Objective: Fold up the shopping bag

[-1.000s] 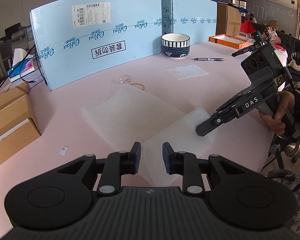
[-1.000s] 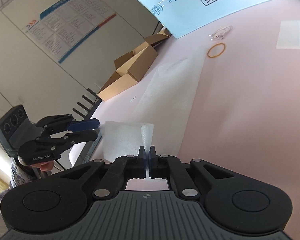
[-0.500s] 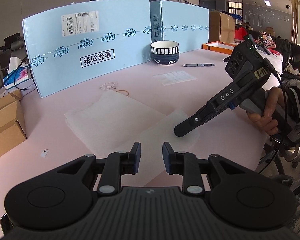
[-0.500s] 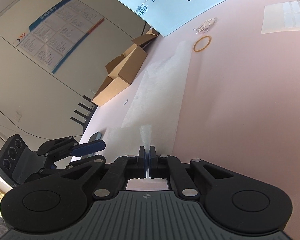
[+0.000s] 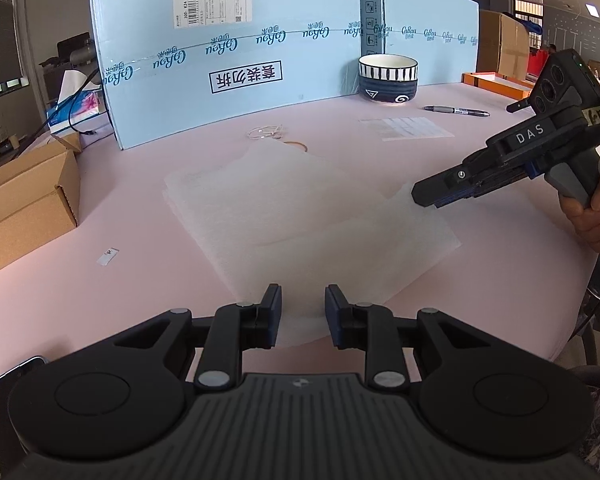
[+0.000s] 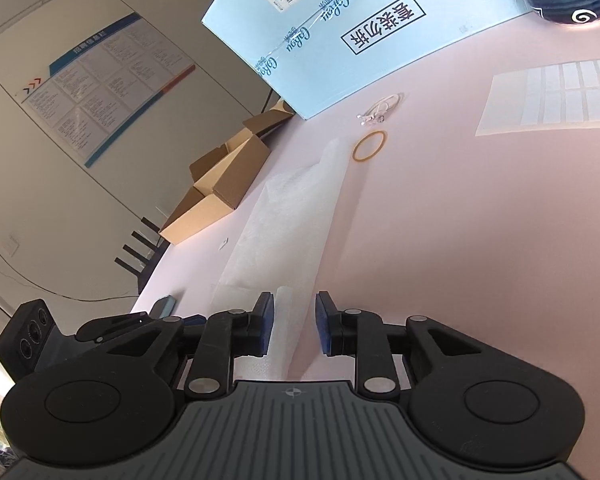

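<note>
The pink surface carries a flat white shopping bag, rubber band, label sheet, pen, striped bowl and blue cartons.

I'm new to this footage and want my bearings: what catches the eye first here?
A white bag lies partly folded on the pink table, with the open left gripper at its near edge and the right gripper at its right corner. Behind stands a blue box beside a striped bowl.
</note>
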`<state>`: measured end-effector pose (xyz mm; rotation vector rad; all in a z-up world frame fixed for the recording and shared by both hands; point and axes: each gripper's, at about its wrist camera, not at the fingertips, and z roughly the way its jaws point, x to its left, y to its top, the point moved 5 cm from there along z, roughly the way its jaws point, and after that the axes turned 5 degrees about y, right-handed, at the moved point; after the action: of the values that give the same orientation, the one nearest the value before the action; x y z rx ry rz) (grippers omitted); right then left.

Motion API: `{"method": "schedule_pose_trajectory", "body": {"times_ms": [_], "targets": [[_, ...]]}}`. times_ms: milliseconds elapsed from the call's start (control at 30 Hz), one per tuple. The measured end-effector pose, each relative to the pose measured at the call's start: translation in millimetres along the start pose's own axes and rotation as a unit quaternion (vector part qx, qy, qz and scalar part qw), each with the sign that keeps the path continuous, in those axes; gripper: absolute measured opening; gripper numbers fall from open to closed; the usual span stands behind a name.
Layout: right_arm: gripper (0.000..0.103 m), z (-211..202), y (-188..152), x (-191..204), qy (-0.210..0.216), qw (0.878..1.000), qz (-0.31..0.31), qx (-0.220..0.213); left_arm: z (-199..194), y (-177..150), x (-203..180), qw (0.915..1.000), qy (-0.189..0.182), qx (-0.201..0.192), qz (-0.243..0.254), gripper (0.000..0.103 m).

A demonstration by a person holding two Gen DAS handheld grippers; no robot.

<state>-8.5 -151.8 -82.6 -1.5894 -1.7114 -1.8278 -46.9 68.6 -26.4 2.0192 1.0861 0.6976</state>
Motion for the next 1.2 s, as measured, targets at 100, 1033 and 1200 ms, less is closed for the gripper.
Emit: {"method": "schedule_pose_trajectory", "body": {"times_ms": [100, 1033, 1200], "targets": [[0.022, -3.7, 4.2, 3.4, -0.01, 1.0, -0.018, -0.008, -12.2, 4.7, -2.9, 0.9998, 0.011, -0.019, 0.004, 0.022], [0.025, 35.7, -24.9, 27.0, 0.055, 0.997, -0.026, 0.056, 22.8, 0.5, -10.0, 0.9967, 0.029, -0.041, -0.064, 0.021], [0.025, 28.4, -22.9, 23.7, 0.04, 0.998, -0.031, 0.049, 18.8, -4.3, -7.4, 0.996, 0.039, -0.046, -0.066, 0.021]]}}
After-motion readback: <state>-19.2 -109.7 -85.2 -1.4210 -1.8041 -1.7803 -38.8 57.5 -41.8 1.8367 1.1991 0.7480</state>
